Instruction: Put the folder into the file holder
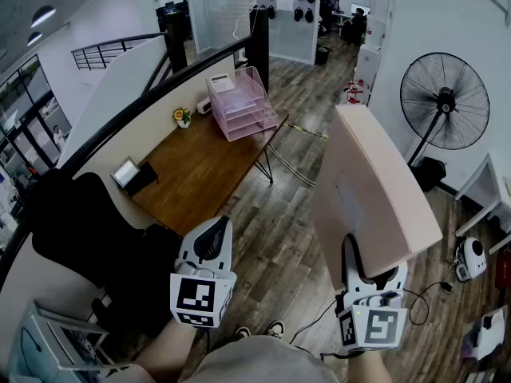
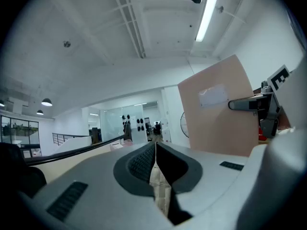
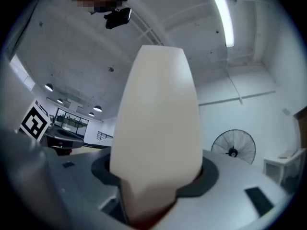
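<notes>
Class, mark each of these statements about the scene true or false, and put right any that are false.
1. The right tongs grip the folder. True.
2. The folder sits inside the file holder. False: it is held upright in the air, well away from the holder on the desk.
3. The left tongs hold a pen. False: they are shut with nothing between them.
4. A fan stands on the floor to the right of the desk. True.
</notes>
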`<state>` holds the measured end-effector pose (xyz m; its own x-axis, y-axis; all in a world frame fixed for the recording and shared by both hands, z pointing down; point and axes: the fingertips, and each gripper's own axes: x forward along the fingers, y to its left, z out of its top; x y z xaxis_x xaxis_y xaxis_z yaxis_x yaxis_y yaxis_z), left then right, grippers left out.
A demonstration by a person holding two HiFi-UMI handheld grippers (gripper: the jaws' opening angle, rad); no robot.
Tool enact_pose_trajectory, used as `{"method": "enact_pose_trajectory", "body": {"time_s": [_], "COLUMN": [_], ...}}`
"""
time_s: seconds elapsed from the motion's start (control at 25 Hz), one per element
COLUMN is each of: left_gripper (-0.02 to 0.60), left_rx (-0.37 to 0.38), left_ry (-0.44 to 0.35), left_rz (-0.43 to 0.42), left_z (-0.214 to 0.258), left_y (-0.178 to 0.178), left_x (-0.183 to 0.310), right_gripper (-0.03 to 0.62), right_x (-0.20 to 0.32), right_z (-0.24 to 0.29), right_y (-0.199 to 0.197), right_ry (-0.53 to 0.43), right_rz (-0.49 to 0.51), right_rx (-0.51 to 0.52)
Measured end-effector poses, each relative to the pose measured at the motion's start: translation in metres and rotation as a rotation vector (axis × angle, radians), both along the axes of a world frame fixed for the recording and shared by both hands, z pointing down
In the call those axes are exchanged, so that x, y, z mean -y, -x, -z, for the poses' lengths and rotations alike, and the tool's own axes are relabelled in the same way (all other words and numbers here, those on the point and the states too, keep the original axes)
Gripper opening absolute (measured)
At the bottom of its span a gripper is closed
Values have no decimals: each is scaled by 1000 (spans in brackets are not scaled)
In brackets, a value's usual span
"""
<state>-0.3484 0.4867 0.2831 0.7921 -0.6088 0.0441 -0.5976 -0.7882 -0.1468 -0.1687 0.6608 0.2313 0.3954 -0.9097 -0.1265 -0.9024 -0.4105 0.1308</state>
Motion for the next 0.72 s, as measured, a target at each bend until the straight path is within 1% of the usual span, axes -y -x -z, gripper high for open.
{"method": "enact_pose_trajectory", "body": {"time_s": [0.12,0.24,0.36,0.52,0.72], "left_gripper": [11,11,11,11,11], "left_rx": [22,20,23,9,9], "left_ry": [-25,-14,-20,-25,-10], "left_rz": [-10,-21,-25,-25,-22], "left_z": [-1,-4,-5,-7,-13], "left_y": [-10,-22,-33,-46,-55], "left_x": [-1,-2,-3,-3,1], "right_gripper": [288,287,287,287,287], "right_x": [1,1,0,1,9], "right_z": [-5,-8,-12,-19,-25], "right_y": [-6,-16,-26,-37,-45], "right_ry": [11,3,5,16,23], "right_rz": [14,23,38,47,57], "right_rx": [-5,8,28,26,46]}}
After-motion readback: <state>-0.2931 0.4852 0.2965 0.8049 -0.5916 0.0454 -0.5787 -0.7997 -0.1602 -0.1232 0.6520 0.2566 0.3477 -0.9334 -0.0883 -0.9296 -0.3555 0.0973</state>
